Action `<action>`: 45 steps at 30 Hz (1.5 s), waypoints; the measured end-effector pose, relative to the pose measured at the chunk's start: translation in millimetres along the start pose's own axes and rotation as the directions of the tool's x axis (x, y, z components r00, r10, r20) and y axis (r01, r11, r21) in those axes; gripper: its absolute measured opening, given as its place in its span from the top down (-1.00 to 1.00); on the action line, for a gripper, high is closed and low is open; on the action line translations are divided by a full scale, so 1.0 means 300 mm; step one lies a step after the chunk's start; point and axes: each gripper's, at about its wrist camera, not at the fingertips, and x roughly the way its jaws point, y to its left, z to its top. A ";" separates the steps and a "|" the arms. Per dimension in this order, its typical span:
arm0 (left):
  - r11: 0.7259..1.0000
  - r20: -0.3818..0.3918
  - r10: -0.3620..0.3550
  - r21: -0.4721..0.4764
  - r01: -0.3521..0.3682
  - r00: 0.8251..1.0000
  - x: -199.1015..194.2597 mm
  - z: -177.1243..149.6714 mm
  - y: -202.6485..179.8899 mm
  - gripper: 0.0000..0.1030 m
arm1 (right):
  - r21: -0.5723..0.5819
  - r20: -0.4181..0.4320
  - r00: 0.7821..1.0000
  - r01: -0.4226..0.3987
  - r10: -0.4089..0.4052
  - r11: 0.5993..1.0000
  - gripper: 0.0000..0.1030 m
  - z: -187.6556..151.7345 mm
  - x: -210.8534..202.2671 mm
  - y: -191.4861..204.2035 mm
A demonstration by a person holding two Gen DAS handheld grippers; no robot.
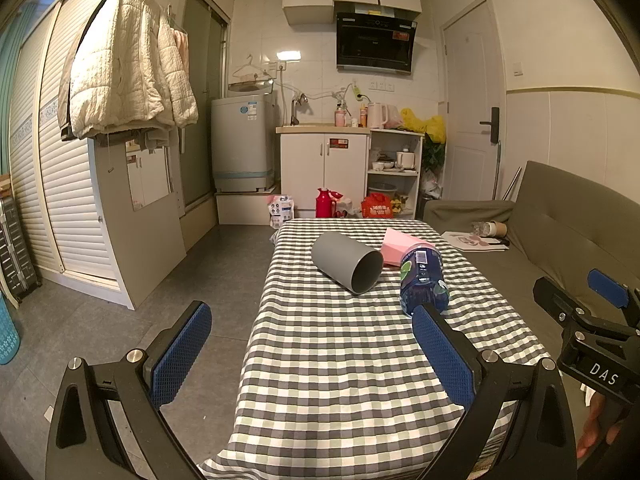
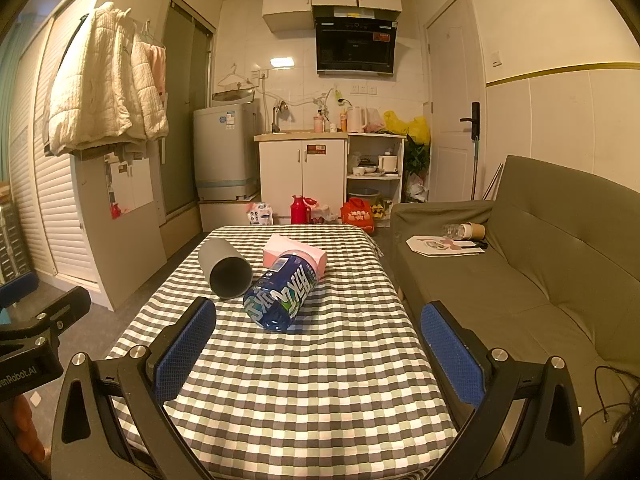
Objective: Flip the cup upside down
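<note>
Grey cup (image 1: 347,263) lies on its side on the checked table (image 1: 340,360), mouth facing us, beside the blue bottle (image 1: 423,280). We hold our left gripper (image 1: 316,356) and right gripper (image 2: 318,356) wide apart, empty, back from it, ready to grab.

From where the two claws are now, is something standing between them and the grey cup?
Left claw: only bare checked cloth lies before the grey cup. Right claw: the blue bottle lies beside the cup, partly across that path.
</note>
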 end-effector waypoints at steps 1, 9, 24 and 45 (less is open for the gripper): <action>1.000 0.000 0.000 0.000 0.000 1.000 0.000 0.000 0.000 -1.00 | 0.000 -0.001 1.000 0.000 0.000 1.000 -0.99 -0.003 0.002 0.001; 1.000 -0.001 0.000 0.000 0.000 1.000 0.001 0.000 0.000 -1.00 | 0.000 -0.003 1.000 -0.001 0.001 1.000 -0.99 -0.004 0.004 0.002; 1.000 -0.001 0.001 0.000 -0.001 1.000 0.000 0.000 0.000 -1.00 | 0.000 -0.004 1.000 0.000 0.000 1.000 -0.99 -0.003 0.005 0.001; 0.999 -0.209 0.026 -0.032 -0.033 0.978 0.114 0.002 0.049 -1.00 | -0.043 -0.091 0.993 -0.085 0.081 0.995 -0.99 0.003 0.064 0.043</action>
